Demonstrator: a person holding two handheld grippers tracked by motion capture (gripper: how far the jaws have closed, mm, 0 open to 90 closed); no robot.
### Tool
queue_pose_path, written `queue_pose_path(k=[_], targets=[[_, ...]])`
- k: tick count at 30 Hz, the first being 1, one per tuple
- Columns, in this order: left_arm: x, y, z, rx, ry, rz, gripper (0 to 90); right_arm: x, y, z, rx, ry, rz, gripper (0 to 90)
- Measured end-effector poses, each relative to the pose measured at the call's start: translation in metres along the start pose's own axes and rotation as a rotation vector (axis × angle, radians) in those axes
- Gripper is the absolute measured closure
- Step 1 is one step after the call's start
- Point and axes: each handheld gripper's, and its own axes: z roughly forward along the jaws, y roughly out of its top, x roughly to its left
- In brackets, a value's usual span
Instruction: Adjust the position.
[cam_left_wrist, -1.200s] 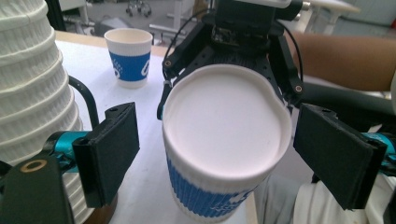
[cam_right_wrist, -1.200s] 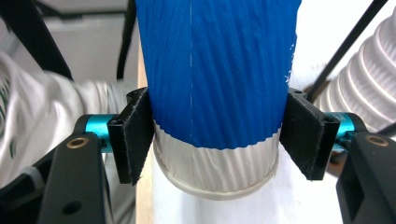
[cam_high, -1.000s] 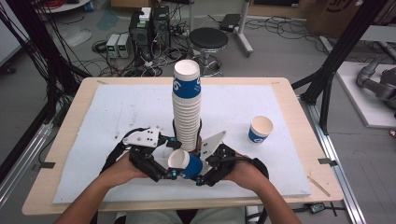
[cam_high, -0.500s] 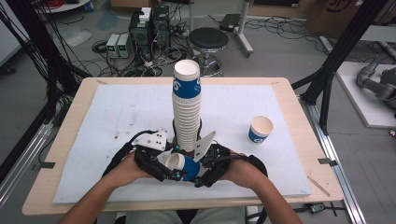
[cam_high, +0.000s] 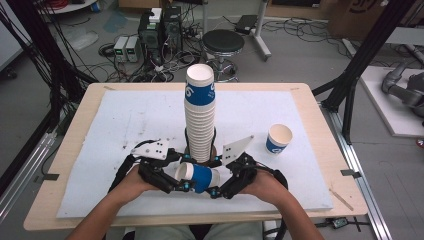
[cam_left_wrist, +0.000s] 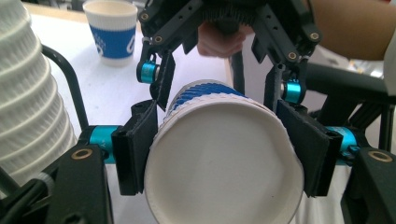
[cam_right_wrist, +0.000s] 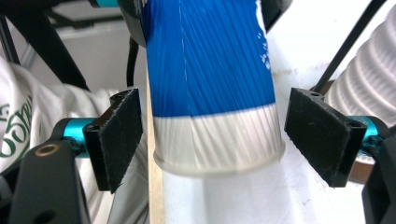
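Over the white counter (cam_high: 125, 125), beside the tall stack (cam_high: 200, 120), the left gripper (cam_high: 172, 182) clamps a light, crushable paper cup (cam_high: 196, 176) near its rim, while the right gripper (cam_high: 220, 186), jaws just opened, straddles its base.

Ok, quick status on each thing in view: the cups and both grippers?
Held paper cup: on its side, gripped at the rim end.
Left gripper: shut on the cup's rim.
Right gripper: jaws just opened, clear of the cup's base between them.
Cup stack: upright, tall.
Single cup: upright, apart on the mat.
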Motion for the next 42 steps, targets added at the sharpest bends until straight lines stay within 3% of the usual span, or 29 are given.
queue_pose_path(k=[10, 17, 22, 31, 42], targets=[[0.003, -0.008, -0.008, -0.123, 0.016, 0.019, 31.9, 0.001, -0.017, -0.017, -0.211, -0.055, 0.024, 18.2], [0.001, -0.012, -0.011, -0.196, 0.013, 0.039, 31.9, -0.002, -0.033, -0.016, -0.274, -0.032, 0.056, 18.2], [-0.001, -0.012, -0.009, -0.208, 0.003, 0.05, 31.8, -0.002, -0.039, -0.009, -0.323, 0.001, 0.07, 18.2], [-0.003, -0.012, -0.005, -0.224, -0.014, 0.059, 31.9, -0.003, -0.04, 0.003, -0.334, 0.054, 0.071, 18.3], [-0.003, -0.014, -0.004, -0.197, -0.012, 0.067, 32.8, -0.003, -0.04, 0.0, -0.295, 0.046, 0.018, 29.8]])
